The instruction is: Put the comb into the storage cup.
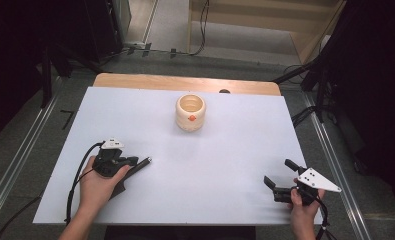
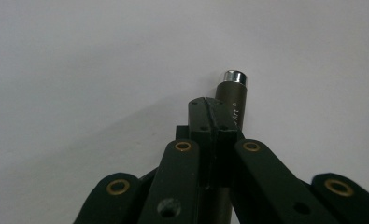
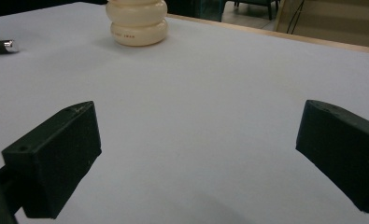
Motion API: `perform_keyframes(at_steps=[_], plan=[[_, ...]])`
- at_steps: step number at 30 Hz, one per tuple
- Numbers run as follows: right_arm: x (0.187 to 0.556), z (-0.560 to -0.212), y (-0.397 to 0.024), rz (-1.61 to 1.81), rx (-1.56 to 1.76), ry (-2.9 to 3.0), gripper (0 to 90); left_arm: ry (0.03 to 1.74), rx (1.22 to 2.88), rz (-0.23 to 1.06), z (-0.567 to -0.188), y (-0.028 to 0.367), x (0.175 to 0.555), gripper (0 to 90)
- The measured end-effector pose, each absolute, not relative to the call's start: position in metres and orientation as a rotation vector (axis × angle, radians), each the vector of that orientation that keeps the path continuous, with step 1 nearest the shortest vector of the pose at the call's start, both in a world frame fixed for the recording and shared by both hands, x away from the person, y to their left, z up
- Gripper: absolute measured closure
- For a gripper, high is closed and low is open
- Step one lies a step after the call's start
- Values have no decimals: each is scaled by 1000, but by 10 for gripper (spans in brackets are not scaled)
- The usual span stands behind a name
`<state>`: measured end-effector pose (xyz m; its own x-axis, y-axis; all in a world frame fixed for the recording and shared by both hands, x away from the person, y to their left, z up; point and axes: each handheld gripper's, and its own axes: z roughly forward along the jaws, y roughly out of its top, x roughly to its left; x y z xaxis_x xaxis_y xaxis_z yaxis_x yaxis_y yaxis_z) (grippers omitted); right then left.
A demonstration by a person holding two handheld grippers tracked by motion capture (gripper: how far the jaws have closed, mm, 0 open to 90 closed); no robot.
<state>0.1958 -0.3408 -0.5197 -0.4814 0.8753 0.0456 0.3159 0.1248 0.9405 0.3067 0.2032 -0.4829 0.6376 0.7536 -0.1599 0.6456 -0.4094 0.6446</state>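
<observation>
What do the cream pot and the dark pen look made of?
Cream pot: probably glazed ceramic; soft sheen, rounded stacked bulges, pale wood-toned inside.
Dark pen: matte dark barrel, plastic or coated metal, can't tell; the silver end cap looks like polished metal, with a bright highlight. The left gripper is shut on it.

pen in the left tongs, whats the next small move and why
Probably lift the pen a little off the table and start carrying it toward the cup. The left tongs look shut on the pen, which lies low against the table, and the cup stands open-topped at the far side. The right tongs are open, holding nothing.
</observation>
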Motion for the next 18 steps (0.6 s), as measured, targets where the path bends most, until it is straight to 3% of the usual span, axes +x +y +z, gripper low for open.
perform_keyframes(at_steps=[18], plan=[[196, -520, -340, 1351, 1148, 1875, 0, 952, 2237, 140, -482, 189, 292, 900]])
